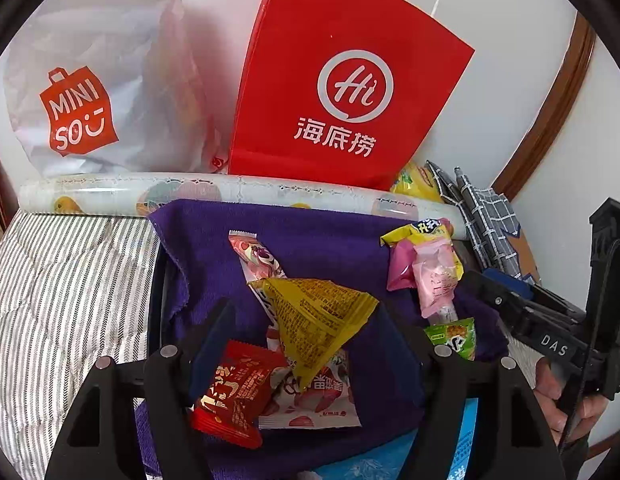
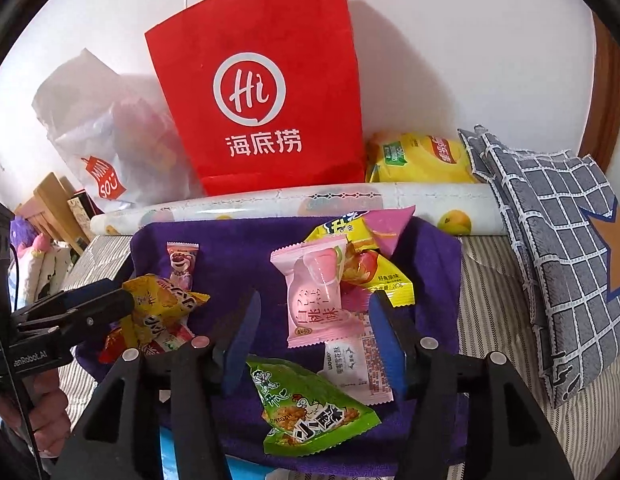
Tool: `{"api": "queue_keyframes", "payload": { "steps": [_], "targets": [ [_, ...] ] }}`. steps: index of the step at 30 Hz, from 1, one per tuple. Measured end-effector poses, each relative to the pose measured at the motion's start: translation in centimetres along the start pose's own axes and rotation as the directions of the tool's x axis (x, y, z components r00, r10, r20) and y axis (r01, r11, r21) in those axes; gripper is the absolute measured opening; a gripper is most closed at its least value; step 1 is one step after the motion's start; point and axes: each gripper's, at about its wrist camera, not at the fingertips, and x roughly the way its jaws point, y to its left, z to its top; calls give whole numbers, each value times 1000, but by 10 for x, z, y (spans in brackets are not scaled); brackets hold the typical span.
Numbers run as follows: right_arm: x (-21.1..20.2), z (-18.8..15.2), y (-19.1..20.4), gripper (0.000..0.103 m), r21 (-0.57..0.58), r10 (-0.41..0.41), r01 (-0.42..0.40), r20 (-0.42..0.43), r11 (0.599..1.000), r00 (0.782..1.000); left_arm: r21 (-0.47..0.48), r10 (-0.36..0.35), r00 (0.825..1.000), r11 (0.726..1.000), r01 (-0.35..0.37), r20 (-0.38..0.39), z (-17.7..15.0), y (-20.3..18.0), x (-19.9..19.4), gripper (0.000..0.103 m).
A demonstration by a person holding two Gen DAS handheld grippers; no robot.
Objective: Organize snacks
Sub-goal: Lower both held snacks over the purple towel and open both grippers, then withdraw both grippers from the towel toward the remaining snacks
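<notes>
Snack packets lie on a purple cloth (image 1: pixel 310 232) (image 2: pixel 230 248). My left gripper (image 1: pixel 306 320) stands open over a yellow triangular packet (image 1: pixel 317 320), a red packet (image 1: pixel 234 392) and a white strawberry packet (image 1: pixel 310 404); no pad presses on them. My right gripper (image 2: pixel 315 340) is open too, with a pink peach packet (image 2: pixel 313 304) lying loose between its blue pads (image 2: pixel 242 344). A green packet (image 2: pixel 310 408) and a white packet (image 2: pixel 357 368) lie just below. Each gripper shows at the edge of the other's view: the left gripper (image 2: pixel 122 300), the right gripper (image 1: pixel 485 286).
A red paper bag (image 2: pixel 262 80) and a white Miniso bag (image 1: pixel 90 92) stand against the wall behind a patterned roll (image 2: pixel 250 206). A yellow chip bag (image 2: pixel 421 156) and grey checked fabric (image 2: pixel 549 240) sit at the right. Striped bedding (image 1: pixel 62 280) surrounds the cloth.
</notes>
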Motion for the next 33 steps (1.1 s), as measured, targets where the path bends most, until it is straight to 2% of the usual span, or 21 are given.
{"api": "queue_keyframes", "payload": {
  "steps": [2, 6, 10, 16, 19, 22, 24, 29, 33],
  "targets": [
    [-1, 0, 1, 62, -7, -5, 5, 6, 1000, 1000, -5, -8, 1000, 1000, 8, 4, 1, 1, -2, 71],
    [-3, 2, 3, 62, -20, -14, 14, 9, 1000, 1000, -3, -46, 999, 999, 46, 26, 1, 3, -11, 71],
    [-9, 2, 4, 62, -32, -24, 24, 30, 999, 999, -5, -52, 997, 999, 52, 49, 2, 0, -19, 71],
    [-22, 3, 3, 63, -2, -7, 7, 68, 1000, 998, 11, -16, 997, 1000, 15, 80, 5, -6, -28, 70],
    [-29, 4, 5, 68, 25, -30, 27, 97, 999, 995, 11, -5, 996, 1000, 4, 91, 5, -6, -33, 70],
    [-46, 3, 13, 68, 13, -33, 32, 110, 999, 993, 14, 52, 993, 998, -54, 102, 6, -7, -41, 70],
    [-60, 0, 21, 68, -15, -56, 59, 122, 998, 991, 28, 73, 991, 997, -77, 111, 4, -9, -47, 70],
    [-94, -15, 38, 72, -60, -136, 149, 182, 987, 974, 49, 71, 994, 996, -75, 89, -11, -11, -68, 71],
    [-114, -36, 45, 74, -45, -143, 154, 190, 987, 971, 49, 84, 993, 995, -89, 83, -30, -9, -90, 71]
  ]
}}
